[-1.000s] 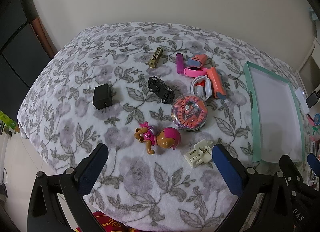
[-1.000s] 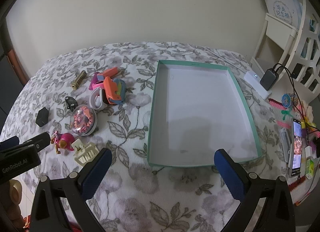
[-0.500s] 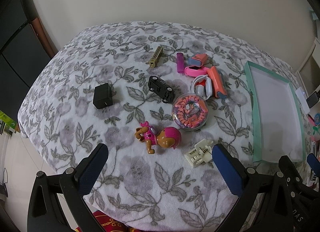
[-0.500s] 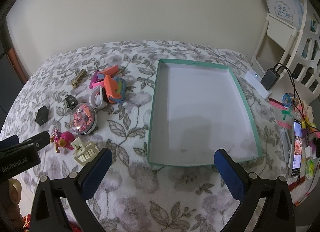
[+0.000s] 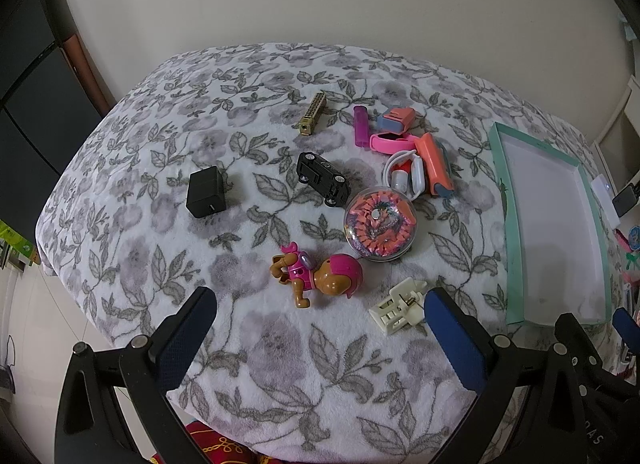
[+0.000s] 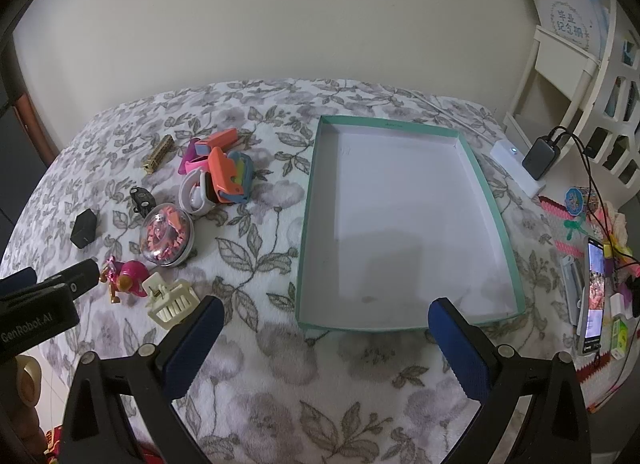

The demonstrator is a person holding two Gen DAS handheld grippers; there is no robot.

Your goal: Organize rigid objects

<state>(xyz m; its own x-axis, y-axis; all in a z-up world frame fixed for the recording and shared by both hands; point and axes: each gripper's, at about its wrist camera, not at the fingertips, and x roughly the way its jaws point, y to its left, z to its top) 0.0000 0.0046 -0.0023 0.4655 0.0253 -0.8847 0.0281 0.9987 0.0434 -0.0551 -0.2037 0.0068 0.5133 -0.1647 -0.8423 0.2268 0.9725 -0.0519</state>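
Note:
Small toys lie scattered on a floral blanket. My left gripper (image 5: pixel 320 316) hangs open just short of a pink dog figure (image 5: pixel 320 278) and a cream hair clip (image 5: pixel 396 306). Beyond them sit a clear ball of pink pieces (image 5: pixel 378 223), a black toy car (image 5: pixel 322 179), a black cube (image 5: pixel 206 191), a brass bus (image 5: pixel 314 113) and a pile of pink and orange cases (image 5: pixel 416 155). My right gripper (image 6: pixel 322 330) is open over the near edge of an empty teal tray (image 6: pixel 308 219). The left gripper's body shows at the left edge of the right wrist view.
The blanket drops away at the near and left edges. To the right of the tray lie a white power strip (image 6: pixel 518 167) with a black charger (image 6: pixel 540 159), cables, a phone (image 6: pixel 594 296) and small clutter. A white shelf (image 6: pixel 576 75) stands at the far right.
The left gripper has eased slightly left, so the tray sits farther to the right edge of its view. The right gripper's view has barely shifted. No object has moved.

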